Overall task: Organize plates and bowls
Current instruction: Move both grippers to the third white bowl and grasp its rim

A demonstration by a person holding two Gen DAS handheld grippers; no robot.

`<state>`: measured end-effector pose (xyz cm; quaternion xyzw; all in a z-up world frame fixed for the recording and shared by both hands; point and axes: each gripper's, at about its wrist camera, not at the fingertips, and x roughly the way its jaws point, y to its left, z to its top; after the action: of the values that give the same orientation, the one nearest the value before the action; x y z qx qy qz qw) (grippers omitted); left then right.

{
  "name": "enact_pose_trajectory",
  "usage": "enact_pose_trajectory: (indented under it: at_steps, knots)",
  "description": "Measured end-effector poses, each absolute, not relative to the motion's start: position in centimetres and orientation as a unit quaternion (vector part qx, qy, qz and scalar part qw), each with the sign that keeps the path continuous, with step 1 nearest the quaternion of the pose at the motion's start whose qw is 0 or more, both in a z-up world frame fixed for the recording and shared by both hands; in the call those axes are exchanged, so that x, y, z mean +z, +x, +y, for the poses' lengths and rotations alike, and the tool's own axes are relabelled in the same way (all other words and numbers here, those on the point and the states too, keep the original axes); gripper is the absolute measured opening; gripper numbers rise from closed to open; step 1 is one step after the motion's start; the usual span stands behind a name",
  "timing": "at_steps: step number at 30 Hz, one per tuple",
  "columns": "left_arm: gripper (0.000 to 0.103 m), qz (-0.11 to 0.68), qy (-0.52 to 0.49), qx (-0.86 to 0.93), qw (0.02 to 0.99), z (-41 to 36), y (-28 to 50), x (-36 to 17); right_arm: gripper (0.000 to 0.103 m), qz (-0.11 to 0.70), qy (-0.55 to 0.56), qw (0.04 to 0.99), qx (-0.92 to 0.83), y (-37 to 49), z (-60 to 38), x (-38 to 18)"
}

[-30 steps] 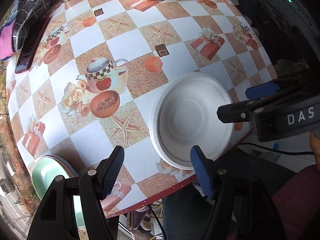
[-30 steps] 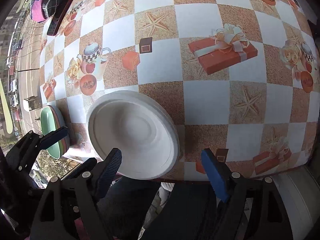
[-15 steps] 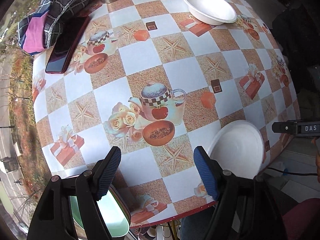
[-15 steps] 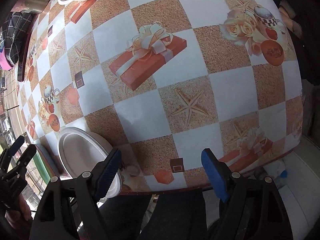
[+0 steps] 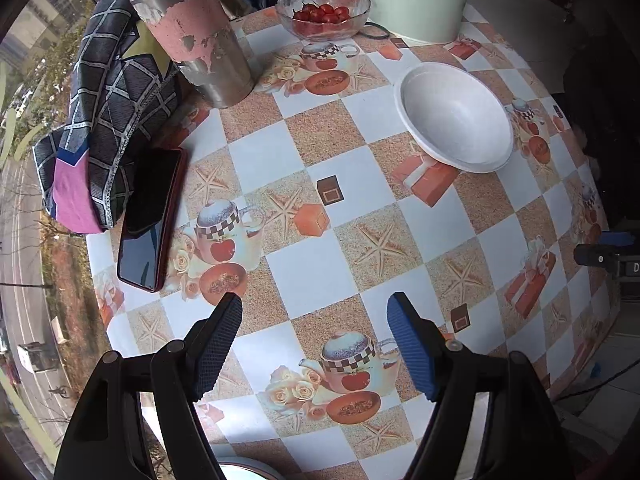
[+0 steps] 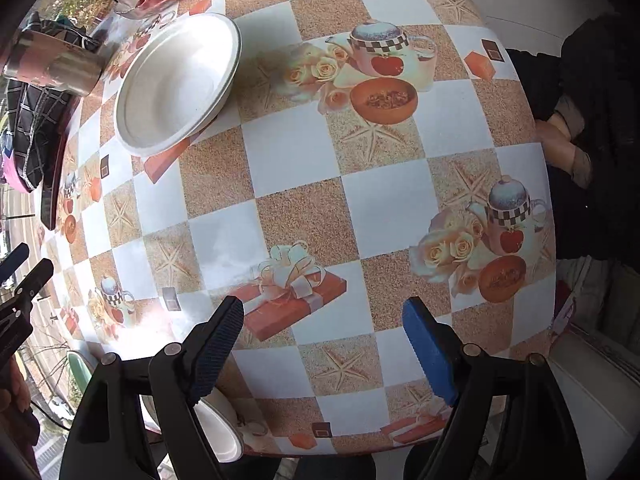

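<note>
Bowl [image 5: 456,120] right of tumbler [image 5: 192,32], phone [image 5: 154,216] left

One legible mark only: a white letter "D", cut off by the frame edge, on the black body of the right gripper [image 5: 618,258] at the right edge of the left wrist view. The right wrist view shows no readable text.

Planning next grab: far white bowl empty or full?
Empty: the white bowl sits upright on the table, its bare inside showing.
</note>
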<state>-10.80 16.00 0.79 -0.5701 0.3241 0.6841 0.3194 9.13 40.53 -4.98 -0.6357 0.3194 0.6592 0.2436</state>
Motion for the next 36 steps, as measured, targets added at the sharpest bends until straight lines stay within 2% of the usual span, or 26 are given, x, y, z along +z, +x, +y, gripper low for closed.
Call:
enact_pose_trajectory:
  at_steps: [13,19,26,36]
  knots:
    - [0.078,0.271,-0.557,0.720,0.313,25.2,-13.9,-0.6,0.083,0.330,-0.593,0.232,0.697,2.9,45.3,-5.6]
    - [0.078,0.278,-0.561,0.713,0.316,28.8,-14.5,-2.7,0.083,0.331,-0.580,0.231,0.708,0.3,46.6,-6.6]
    - [0.078,0.306,-0.573,0.695,0.310,31.0,-14.6,-6.1,0.083,0.325,-0.585,0.221,0.710,-1.9,47.6,-8.3]
    - [0.078,0.283,-0.602,0.688,0.288,31.1,-15.6,-8.5,0.082,0.296,-0.593,0.222,0.715,-3.7,47.3,-9.5]
